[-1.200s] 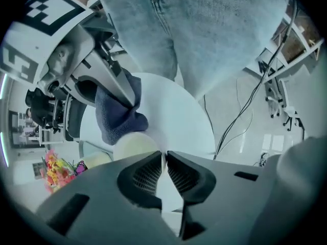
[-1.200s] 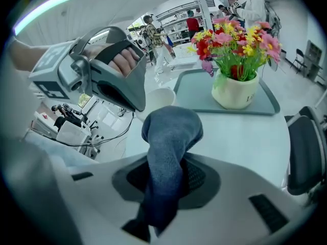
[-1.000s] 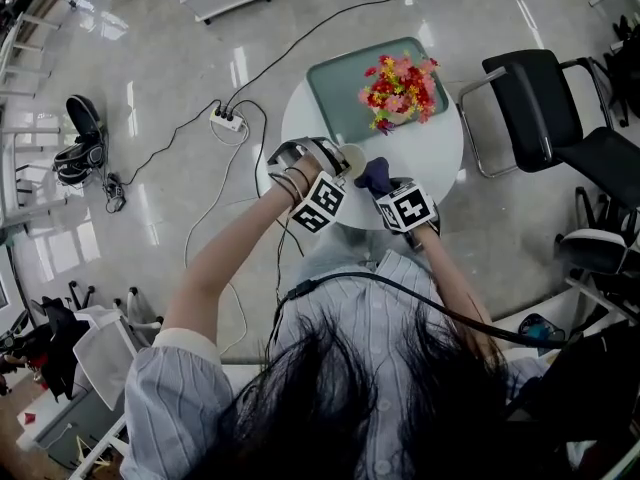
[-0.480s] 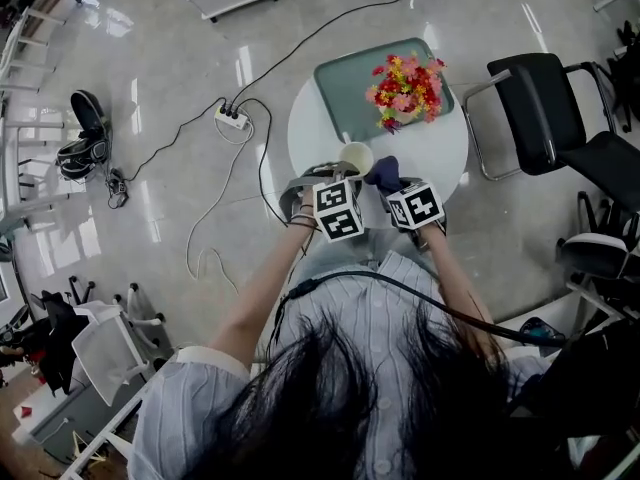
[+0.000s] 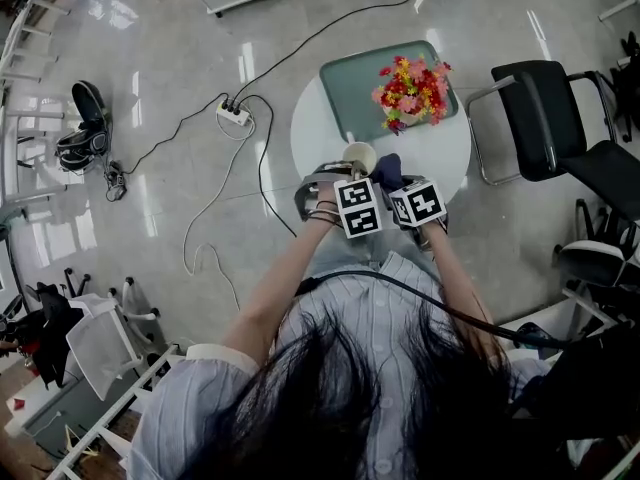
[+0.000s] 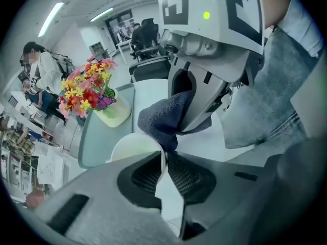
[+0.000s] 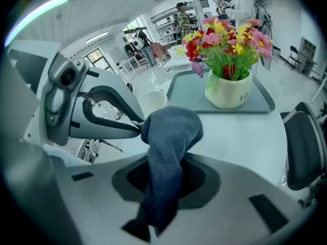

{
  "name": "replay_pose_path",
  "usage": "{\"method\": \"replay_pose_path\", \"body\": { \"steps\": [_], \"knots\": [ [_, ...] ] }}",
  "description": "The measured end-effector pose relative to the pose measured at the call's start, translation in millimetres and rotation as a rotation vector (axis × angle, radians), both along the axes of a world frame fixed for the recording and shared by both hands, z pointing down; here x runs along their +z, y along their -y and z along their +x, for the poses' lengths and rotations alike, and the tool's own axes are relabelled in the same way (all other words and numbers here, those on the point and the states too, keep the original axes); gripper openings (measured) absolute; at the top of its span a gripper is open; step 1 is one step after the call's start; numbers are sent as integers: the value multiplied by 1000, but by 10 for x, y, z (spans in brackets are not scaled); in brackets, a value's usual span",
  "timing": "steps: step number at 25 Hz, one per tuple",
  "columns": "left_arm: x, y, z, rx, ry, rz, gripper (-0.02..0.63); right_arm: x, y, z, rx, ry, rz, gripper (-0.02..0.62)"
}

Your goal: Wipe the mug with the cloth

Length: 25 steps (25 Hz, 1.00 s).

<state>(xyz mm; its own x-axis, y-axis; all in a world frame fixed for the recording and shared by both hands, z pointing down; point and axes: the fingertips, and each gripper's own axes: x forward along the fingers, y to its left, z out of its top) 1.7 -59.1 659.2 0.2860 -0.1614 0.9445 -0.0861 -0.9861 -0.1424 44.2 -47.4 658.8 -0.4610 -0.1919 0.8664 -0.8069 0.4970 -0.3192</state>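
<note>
Mug (image 6: 130, 149) rim pinched between closed jaws of left gripper (image 6: 164, 160); right gripper (image 7: 164, 167) clamped on blue cloth (image 7: 171, 131), whose bunched end touches rim just ahead of left jaws.

Dark blue knitted cloth (image 7: 171, 131): soft, ribbed, matt. Cream round mug (image 6: 134, 148): smooth, glazed. Grey plastic left gripper (image 6: 164, 160): matt shell, black fine-ribbed pads (image 6: 191, 175). Round white table (image 7: 240, 137): smooth, satin. Pale grey floor (image 5: 150, 58): polished, glossy.

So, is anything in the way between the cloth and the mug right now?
Nothing visible. The cloth, shut in the right gripper, is right beside the rim of the mug, which the left gripper clamps by its wall. The flower pot stands apart on the tray.
</note>
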Motion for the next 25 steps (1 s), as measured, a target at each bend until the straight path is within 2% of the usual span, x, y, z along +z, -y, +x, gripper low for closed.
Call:
{"method": "replay_pose_path", "body": {
  "steps": [5, 15, 25],
  "knots": [
    [6, -28, -30, 96, 10, -11, 49, -6, 50, -4, -15, -18, 5, 101],
    [2, -136, -213, 424, 87, -6, 49, -33, 58, -40, -46, -9, 4, 101],
    [30, -210, -355, 788, 182, 55, 49, -8, 50, -57, -99, -35, 14, 101]
  ]
}}
